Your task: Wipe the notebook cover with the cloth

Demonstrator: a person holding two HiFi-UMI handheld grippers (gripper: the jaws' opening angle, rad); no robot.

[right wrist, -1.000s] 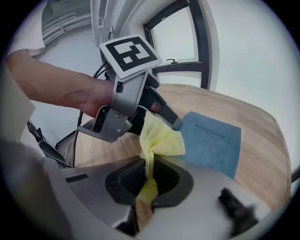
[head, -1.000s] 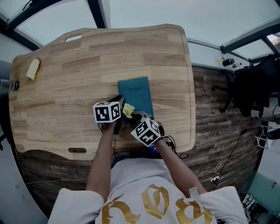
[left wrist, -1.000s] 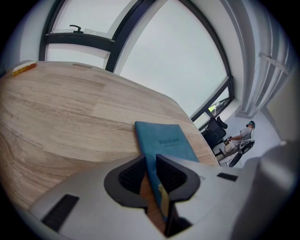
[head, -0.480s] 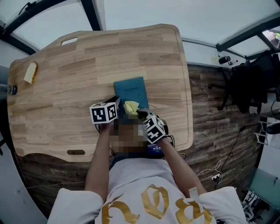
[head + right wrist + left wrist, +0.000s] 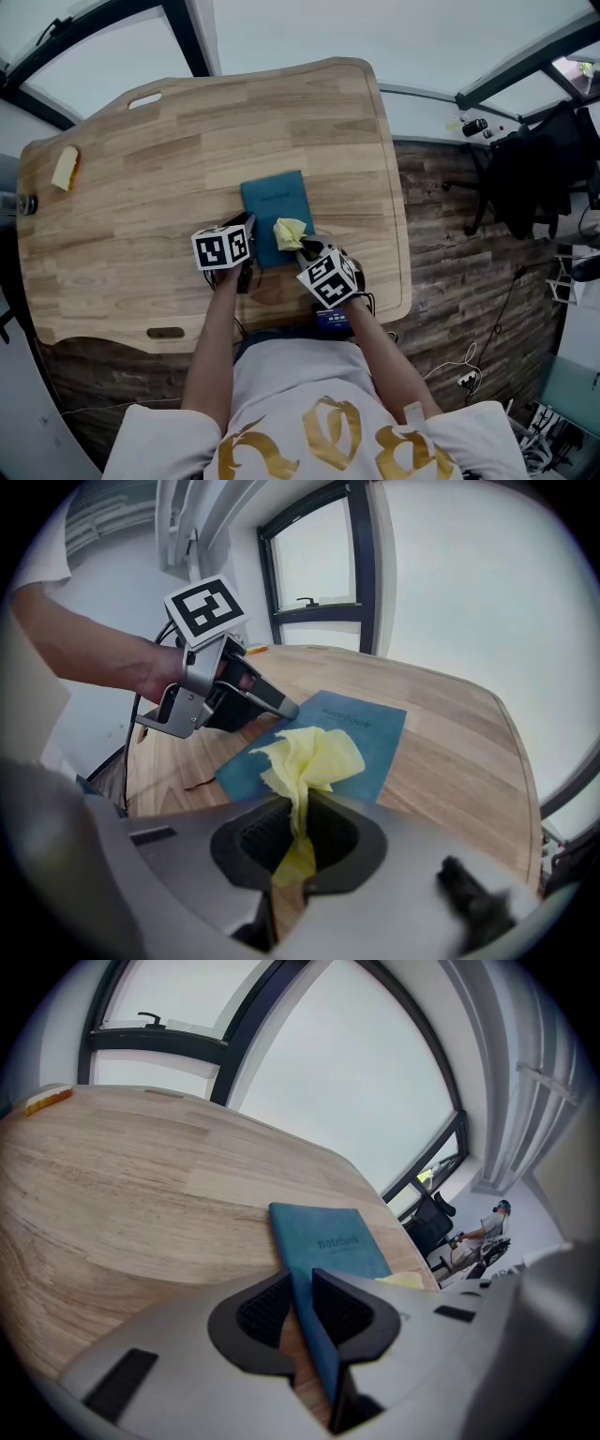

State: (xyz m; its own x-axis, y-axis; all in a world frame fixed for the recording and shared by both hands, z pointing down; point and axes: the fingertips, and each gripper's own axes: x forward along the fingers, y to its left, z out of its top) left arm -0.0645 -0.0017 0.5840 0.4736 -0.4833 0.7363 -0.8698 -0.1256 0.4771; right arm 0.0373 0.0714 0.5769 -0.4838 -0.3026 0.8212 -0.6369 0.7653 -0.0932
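Note:
A teal notebook (image 5: 272, 202) lies flat on the wooden table (image 5: 141, 141). My left gripper (image 5: 247, 225) sits at the notebook's near left edge. In the left gripper view its jaws (image 5: 302, 1302) are shut on that edge of the notebook (image 5: 328, 1239). My right gripper (image 5: 305, 247) comes in from the near side, shut on a crumpled yellow cloth (image 5: 289, 231). The cloth (image 5: 309, 754) bunches out of the right gripper (image 5: 298, 832) and rests over the near right part of the notebook (image 5: 375, 726). The left gripper (image 5: 279, 706) shows just beyond the cloth.
A small yellow block (image 5: 66, 169) lies at the table's far left, with a dark round thing (image 5: 19, 202) at the edge near it. Handle slots (image 5: 165, 332) are cut into the table. A dark office chair (image 5: 534, 178) stands to the right on the plank floor.
The right gripper has carried the cloth from the notebook's near left corner rightward across the cover. The left gripper has kept its hold on the notebook's edge.

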